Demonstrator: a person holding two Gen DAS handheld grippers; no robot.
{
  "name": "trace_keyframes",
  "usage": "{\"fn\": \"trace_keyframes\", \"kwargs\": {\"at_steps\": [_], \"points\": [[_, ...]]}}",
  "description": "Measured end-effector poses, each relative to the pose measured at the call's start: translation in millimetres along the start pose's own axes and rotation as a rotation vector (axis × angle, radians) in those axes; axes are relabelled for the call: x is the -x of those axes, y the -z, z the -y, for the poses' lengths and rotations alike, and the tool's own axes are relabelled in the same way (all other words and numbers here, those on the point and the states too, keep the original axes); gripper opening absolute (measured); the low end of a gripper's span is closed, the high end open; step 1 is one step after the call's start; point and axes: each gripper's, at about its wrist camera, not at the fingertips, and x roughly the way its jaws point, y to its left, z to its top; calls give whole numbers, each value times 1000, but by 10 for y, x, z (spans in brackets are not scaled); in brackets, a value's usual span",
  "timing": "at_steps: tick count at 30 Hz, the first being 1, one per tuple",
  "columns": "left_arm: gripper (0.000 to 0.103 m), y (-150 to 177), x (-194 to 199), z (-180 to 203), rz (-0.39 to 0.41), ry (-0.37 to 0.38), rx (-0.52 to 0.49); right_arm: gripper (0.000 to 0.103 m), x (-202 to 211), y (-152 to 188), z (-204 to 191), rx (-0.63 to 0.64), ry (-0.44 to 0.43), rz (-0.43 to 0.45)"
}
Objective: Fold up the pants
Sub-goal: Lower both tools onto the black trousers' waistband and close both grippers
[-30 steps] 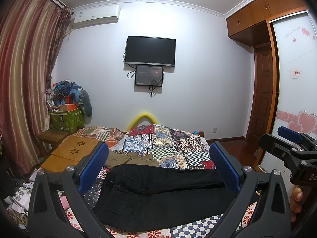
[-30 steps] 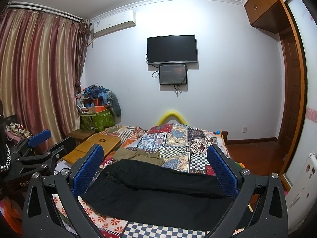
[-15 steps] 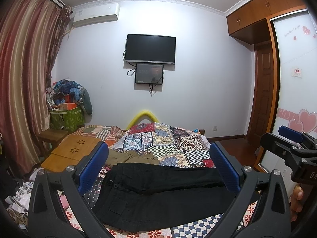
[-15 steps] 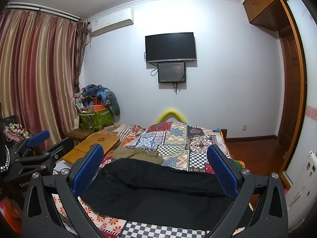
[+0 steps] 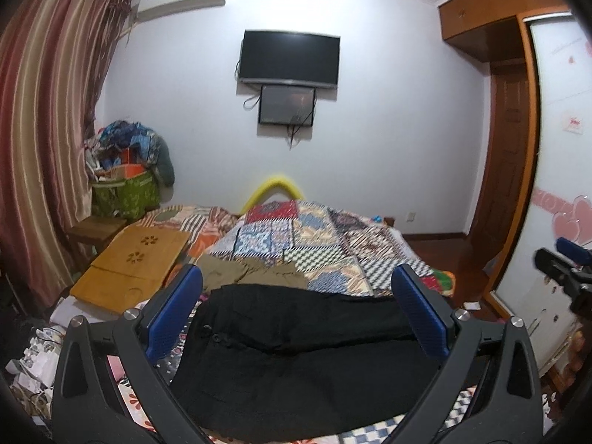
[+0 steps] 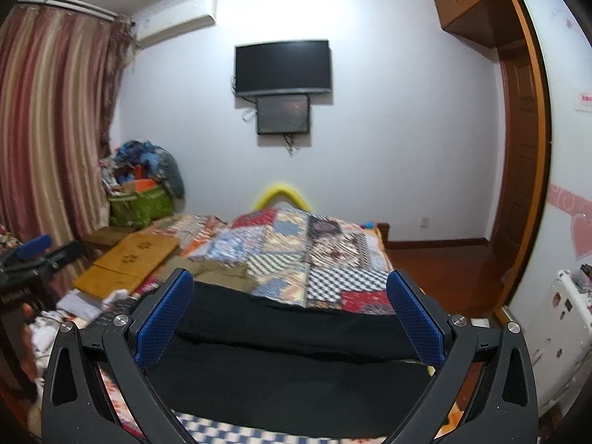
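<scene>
The pants (image 5: 296, 347) are black and lie flat on the near part of the bed (image 5: 355, 259), spread crosswise. Buttons and a waistband fold are seen at the left end, and a lengthwise crease runs through the middle where one leg lies beside the other. The long axis runs left to right across the bed, with the waist to the left and the legs toward the right edge.

To the left, a wooden board (image 5: 137, 266) rests on the bed's left side, with papers and clutter below it and a striped curtain (image 5: 40, 118) behind. Just beyond the far edge of the pants a khaki garment (image 5: 255, 273) is bunched, touching or nearly touching the black cloth. Farther back the patchwork quilt (image 5: 314, 236) is laid out up to the far wall. On the right the pants reach close to the bed's edge, past which bare wooden floor (image 6: 444, 270) is open up to the wardrobe.

The left tongs (image 5: 296, 314) are held above the pants, jaws spread wide apart, with nothing between the blue pads. The right tongs (image 6: 288, 314) are likewise held wide apart and empty over the right half of the pants (image 6: 288, 355). Each tool is glimpsed at the edge of the other's view, well apart.
</scene>
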Motion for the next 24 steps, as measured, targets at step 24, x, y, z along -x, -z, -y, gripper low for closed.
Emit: {"fn": "trace_keyframes", "kwargs": {"at_steps": [24], "points": [[98,677,-2885,-1269,-439,-161,85,103,-1258,620,1665,-142,234,-351]]}}
